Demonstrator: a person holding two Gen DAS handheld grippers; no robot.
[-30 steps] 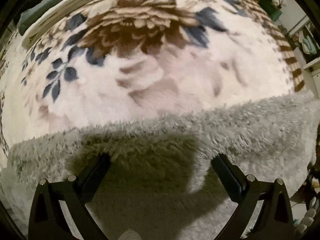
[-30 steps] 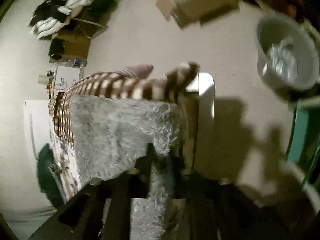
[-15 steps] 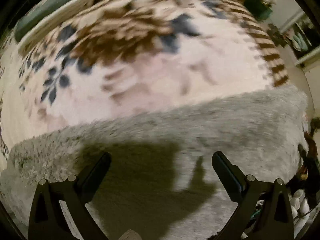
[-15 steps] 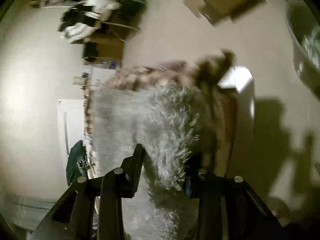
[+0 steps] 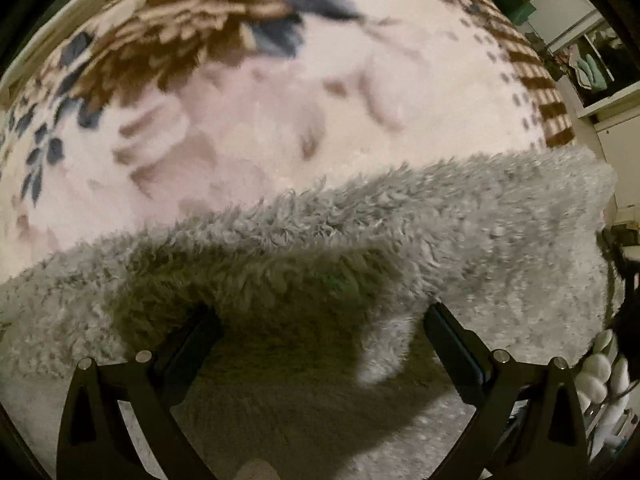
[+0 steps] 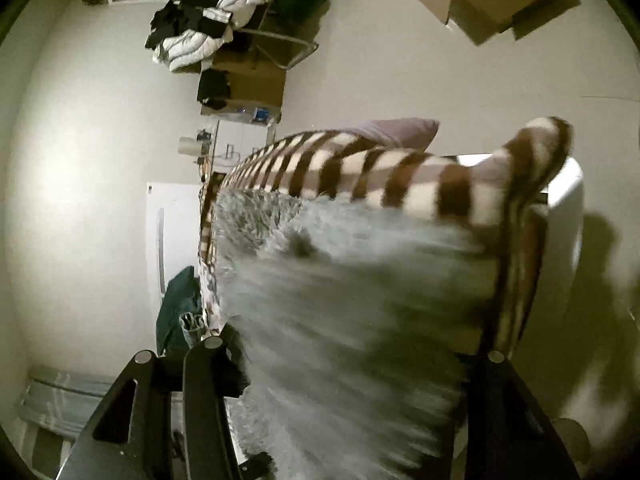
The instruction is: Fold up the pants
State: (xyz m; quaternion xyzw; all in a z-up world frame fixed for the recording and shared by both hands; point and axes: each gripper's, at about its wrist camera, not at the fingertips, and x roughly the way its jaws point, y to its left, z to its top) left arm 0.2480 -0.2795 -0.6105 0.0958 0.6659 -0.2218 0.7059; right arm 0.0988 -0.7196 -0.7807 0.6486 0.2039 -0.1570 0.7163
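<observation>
Fluffy grey pants [image 5: 400,240] lie across a floral blanket [image 5: 280,100] on a bed. My left gripper [image 5: 320,324] points down over them, open, its two fingers wide apart with only the pants' pile below and in its shadow. In the right wrist view the same pants [image 6: 340,300] fill the space between the jaws of my right gripper [image 6: 356,352]. Those jaws are opening and stand apart; the left fingertip [image 6: 230,344] sits at the cloth's edge, and the cloth hides the tip of the other finger. The fabric there is blurred.
The blanket's brown-striped border [image 6: 400,176] hangs over the bed's white end [image 6: 568,208]. On the floor beyond are cardboard boxes [image 6: 500,4] and a pile of clothes [image 6: 208,36]. A dark green garment [image 6: 180,304] lies at the bed's side. Shelves [image 5: 592,64] stand at the right.
The right gripper's jaws, pinched on a fold of the pants before, have spread apart and the gripper has dropped lower. The left gripper has slid along the pants, still open.
</observation>
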